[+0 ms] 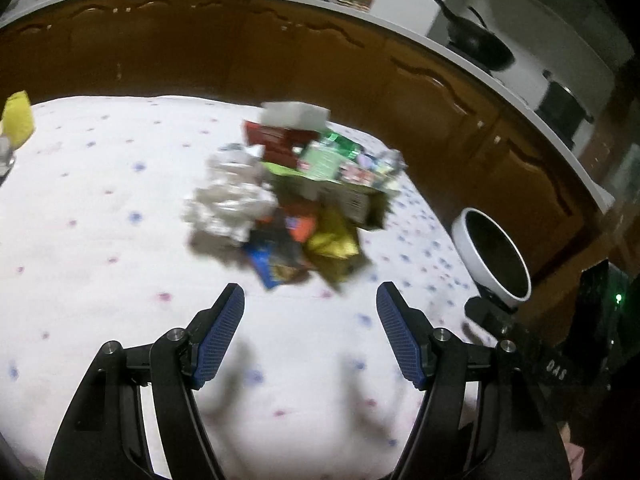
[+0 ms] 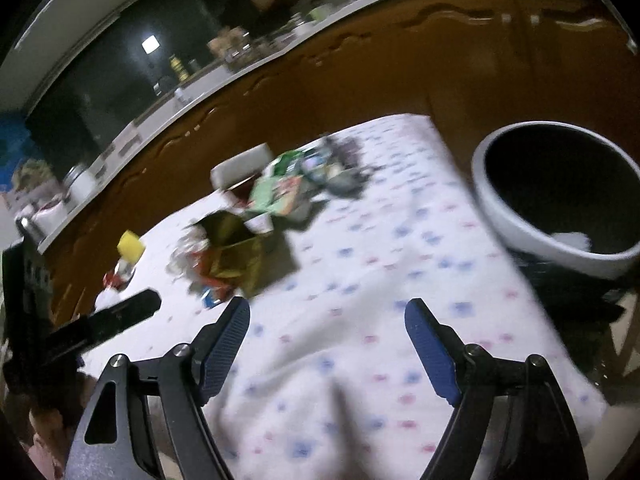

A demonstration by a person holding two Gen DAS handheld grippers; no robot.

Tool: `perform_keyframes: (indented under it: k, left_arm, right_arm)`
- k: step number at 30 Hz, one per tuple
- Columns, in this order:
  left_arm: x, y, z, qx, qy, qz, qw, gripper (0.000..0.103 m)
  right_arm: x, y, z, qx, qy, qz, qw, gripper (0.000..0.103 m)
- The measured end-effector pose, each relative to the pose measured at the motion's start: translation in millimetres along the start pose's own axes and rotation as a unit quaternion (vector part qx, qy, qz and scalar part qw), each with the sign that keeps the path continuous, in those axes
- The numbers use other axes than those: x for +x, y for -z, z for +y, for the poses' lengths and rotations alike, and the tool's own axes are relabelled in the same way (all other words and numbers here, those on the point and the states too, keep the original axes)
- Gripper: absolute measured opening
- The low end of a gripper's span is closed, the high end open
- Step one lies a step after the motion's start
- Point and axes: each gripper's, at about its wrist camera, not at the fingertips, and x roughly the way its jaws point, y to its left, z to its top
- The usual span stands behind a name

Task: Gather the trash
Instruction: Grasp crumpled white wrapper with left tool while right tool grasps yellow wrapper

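Note:
A pile of trash (image 1: 288, 196) lies on the white dotted tablecloth (image 1: 100, 220): crumpled white paper (image 1: 228, 196), red and green cartons, a yellow-gold wrapper (image 1: 332, 240) and a blue snack packet (image 1: 272, 264). My left gripper (image 1: 310, 300) is open and empty, just short of the pile. A white-rimmed bin (image 1: 494, 256) stands off the table's right edge. In the right wrist view the pile (image 2: 248, 220) lies ahead to the left. My right gripper (image 2: 326, 316) is open and empty over the cloth (image 2: 380, 280). The bin (image 2: 560, 200) holds a white scrap.
A yellow object (image 1: 18, 120) stands at the table's far left edge, also in the right wrist view (image 2: 130, 246). Brown cabinets (image 1: 240, 52) with a white counter run behind the table. A black wok (image 1: 480, 44) sits on the counter. The left gripper's body (image 2: 104, 320) shows at the left.

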Motion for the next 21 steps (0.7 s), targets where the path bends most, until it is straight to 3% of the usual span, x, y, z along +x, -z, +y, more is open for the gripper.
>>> perform_keyframes:
  k: [12, 21]
  left_arm:
    - [5.4, -24.6, 54.4, -0.047, -0.027, 0.001, 0.9985, 0.07]
    - [38.4, -51.1, 71.8, -0.053, -0.025, 0.014, 0.9982, 0.07]
  right_arm:
    - [44.5, -6.8, 46.3, -0.036, -0.031, 0.027, 0.998, 0.08]
    - [77.5, -22.5, 57.9, -0.038, -0.038, 0.041, 0.998, 0.07]
